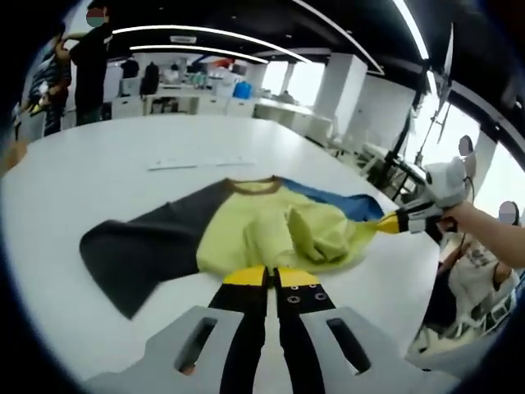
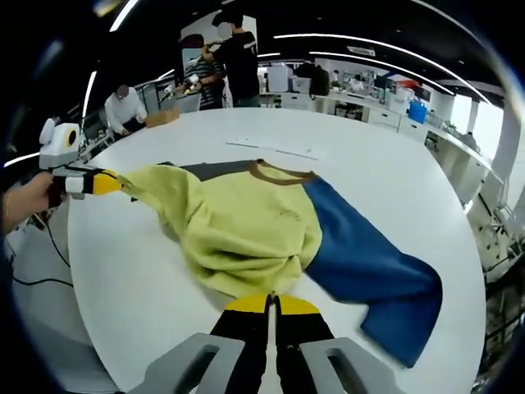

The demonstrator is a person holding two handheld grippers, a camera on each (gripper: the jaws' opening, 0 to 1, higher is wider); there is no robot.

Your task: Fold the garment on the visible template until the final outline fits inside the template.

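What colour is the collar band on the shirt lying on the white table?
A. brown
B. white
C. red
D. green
A: the band around the neck opening of the shirt is brown, set against the yellow-green body, in both gripper views.

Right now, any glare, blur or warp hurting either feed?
Left gripper view: window glare at right, table bright but the garment readable, edges bowed by fisheye. Right gripper view: ceiling light strips flare, the garment sharp, background people soft and the table rim curved.
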